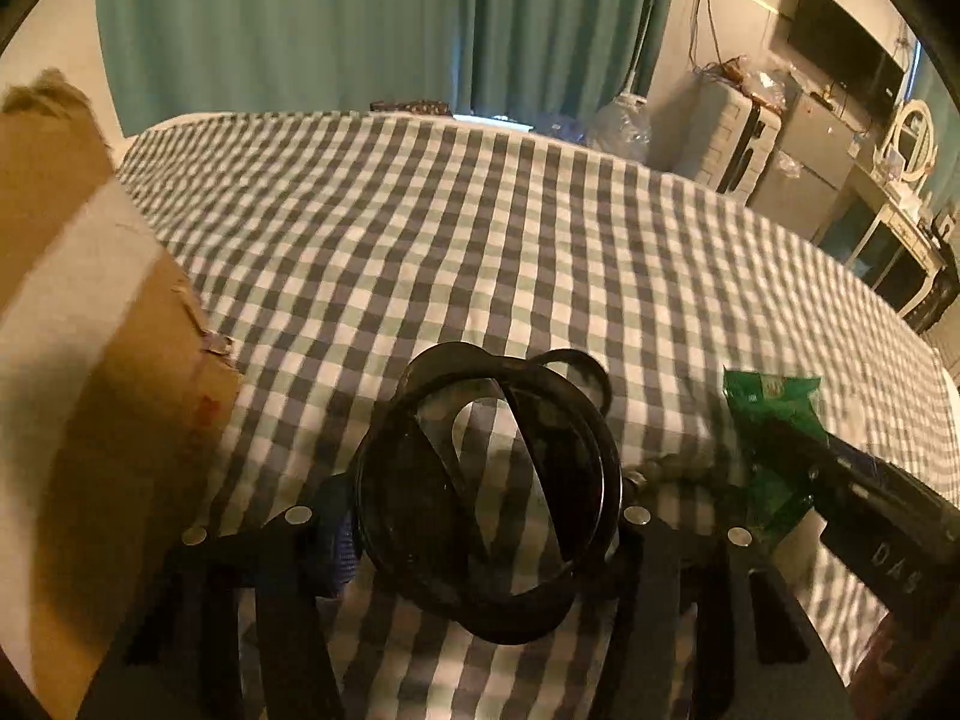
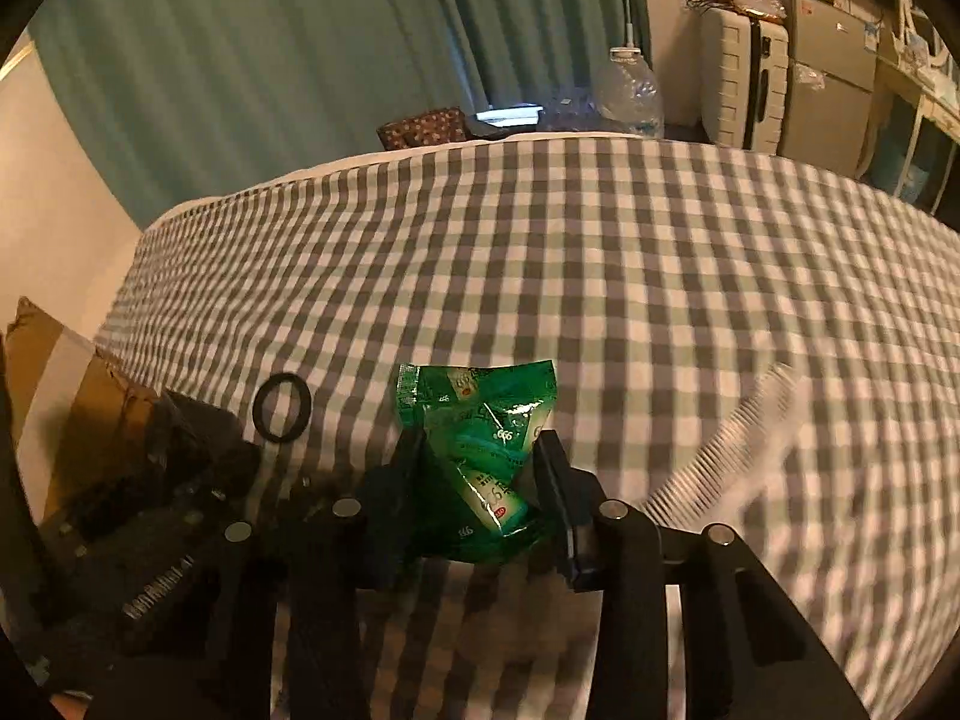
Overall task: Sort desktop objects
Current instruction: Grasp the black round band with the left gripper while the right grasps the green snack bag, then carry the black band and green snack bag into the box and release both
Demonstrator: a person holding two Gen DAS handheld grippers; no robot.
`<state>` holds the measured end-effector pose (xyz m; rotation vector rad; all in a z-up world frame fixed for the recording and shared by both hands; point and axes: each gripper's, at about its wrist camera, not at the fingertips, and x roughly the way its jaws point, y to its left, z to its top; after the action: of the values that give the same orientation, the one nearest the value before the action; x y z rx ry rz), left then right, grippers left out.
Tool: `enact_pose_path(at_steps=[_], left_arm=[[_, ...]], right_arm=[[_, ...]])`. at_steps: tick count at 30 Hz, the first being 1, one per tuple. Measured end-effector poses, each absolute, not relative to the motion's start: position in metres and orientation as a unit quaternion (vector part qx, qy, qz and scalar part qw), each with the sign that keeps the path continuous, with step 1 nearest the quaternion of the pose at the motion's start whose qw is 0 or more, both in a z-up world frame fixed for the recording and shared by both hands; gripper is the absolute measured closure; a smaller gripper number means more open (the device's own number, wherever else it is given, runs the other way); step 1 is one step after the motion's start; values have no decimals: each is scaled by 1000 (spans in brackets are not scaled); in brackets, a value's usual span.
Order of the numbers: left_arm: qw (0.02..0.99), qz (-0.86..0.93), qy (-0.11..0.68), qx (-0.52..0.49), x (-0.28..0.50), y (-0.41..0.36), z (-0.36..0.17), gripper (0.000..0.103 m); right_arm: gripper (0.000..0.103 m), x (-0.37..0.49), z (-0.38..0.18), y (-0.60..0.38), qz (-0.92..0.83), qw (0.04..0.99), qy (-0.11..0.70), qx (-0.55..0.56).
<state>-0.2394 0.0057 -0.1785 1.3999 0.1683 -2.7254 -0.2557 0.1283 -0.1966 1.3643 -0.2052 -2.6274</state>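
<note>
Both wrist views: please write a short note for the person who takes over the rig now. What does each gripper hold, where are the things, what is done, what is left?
Left gripper: closed on a bundle of black rings, just above the checkered cloth.
Right gripper: closed on the green packet, low over the cloth.
Cardboard box stands at the left edge.
One more black ring lies loose on the cloth; a white comb lies to the right.
Done: both things gripped. Left: place them, then the loose ring and the comb.
</note>
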Motion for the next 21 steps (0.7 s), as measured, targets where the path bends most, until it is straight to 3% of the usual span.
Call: enact_pose_path(at_steps=[12,21], left_arm=[[4,-901,55,429,-173,-3,-94,46],[-7,-906,58,419,-107,-24,-27,46]], right_arm=[[66,-167,-103,154,-903,73,-92,413],[66,-92,-18,97,-921,116,-73,364]])
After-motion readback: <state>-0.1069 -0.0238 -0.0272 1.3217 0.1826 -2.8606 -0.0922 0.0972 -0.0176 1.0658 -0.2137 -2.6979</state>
